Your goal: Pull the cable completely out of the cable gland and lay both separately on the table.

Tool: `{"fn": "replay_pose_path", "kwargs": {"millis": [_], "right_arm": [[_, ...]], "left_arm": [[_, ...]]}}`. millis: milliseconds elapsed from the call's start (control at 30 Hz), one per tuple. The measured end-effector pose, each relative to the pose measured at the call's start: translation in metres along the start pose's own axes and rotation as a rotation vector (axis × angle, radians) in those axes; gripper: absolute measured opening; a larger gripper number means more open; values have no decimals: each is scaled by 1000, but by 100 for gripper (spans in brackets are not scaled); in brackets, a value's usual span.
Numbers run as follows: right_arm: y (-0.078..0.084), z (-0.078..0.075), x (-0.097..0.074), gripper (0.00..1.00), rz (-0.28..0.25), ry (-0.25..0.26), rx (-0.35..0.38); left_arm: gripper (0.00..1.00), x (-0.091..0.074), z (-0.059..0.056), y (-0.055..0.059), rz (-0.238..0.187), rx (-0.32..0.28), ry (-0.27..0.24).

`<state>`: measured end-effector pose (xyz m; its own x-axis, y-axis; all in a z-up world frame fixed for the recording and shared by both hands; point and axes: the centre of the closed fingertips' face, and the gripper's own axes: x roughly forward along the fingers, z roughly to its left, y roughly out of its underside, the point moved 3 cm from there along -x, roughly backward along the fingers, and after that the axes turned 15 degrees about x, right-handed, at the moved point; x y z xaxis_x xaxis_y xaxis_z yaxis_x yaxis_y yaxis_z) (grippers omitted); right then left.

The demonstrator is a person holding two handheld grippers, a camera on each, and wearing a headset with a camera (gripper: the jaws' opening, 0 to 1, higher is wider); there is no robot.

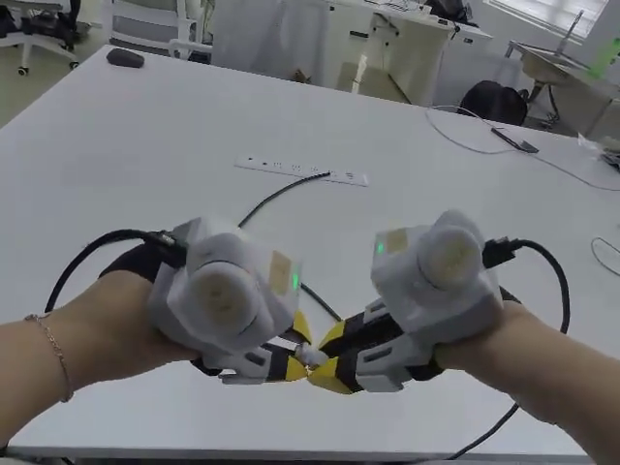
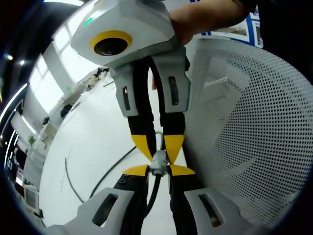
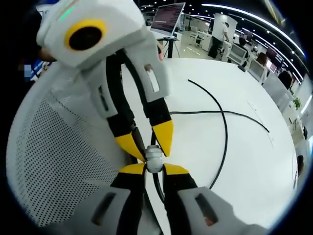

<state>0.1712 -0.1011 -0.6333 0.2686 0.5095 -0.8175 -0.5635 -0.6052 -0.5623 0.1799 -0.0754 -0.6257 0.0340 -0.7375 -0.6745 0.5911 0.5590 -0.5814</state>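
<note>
Cable gland (image 2: pixel 159 163) clamped tip to tip by left hand-held gripper (image 2: pixel 159 170) and right hand-held gripper (image 3: pixel 154 169) — cable (image 3: pixel 222 127) trailing across table (image 1: pixel 194 126)

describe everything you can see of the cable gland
The gland is a small, pale grey, rounded fitting, plastic by its look, held above the table near its front edge. The left gripper and right gripper meet at it tip to tip, their yellow tips closed on it from opposite ends. The black cable runs through it, not yet pulled out.
</note>
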Motion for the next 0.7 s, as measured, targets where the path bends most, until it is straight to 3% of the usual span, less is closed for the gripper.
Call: {"fn": "replay_pose_path", "kwargs": {"millis": [67, 200, 233, 300, 333, 400, 500, 533, 600, 633, 700], "right_arm": [[-1, -2, 1, 12, 0, 67, -58], [-6, -2, 2, 12, -20, 178, -206], [-8, -2, 2, 12, -29, 206, -277], [-8, -1, 3, 12, -28, 240, -318], [-9, 0, 3, 12, -10, 260, -396], [-9, 0, 7, 12, -5, 287, -462], [-8, 0, 12, 14, -48, 231, -299], [-6, -5, 10, 17, -55, 234, -254], [-8, -12, 7, 26, -87, 238, -204], [-7, -13, 5, 27, -99, 221, -176], [-6, -14, 6, 25, -94, 213, -172]], "left_arm": [[16, 1, 2, 3, 2, -24, 3], [16, -3, 6, 8, -35, -212, 9], [16, -4, 8, 10, -49, -280, 13], [16, -5, 9, 11, -78, -361, 29], [16, -5, 8, 12, -94, -431, 47], [16, -4, 8, 16, -95, -467, 47], [16, -1, 3, 19, -79, -456, 51], [16, 0, 1, 18, -70, -441, 51], [16, 1, 0, 19, -49, -409, 44], [16, 1, 3, 20, -35, -372, 26], [16, 1, 3, 20, -38, -372, 27]]}}
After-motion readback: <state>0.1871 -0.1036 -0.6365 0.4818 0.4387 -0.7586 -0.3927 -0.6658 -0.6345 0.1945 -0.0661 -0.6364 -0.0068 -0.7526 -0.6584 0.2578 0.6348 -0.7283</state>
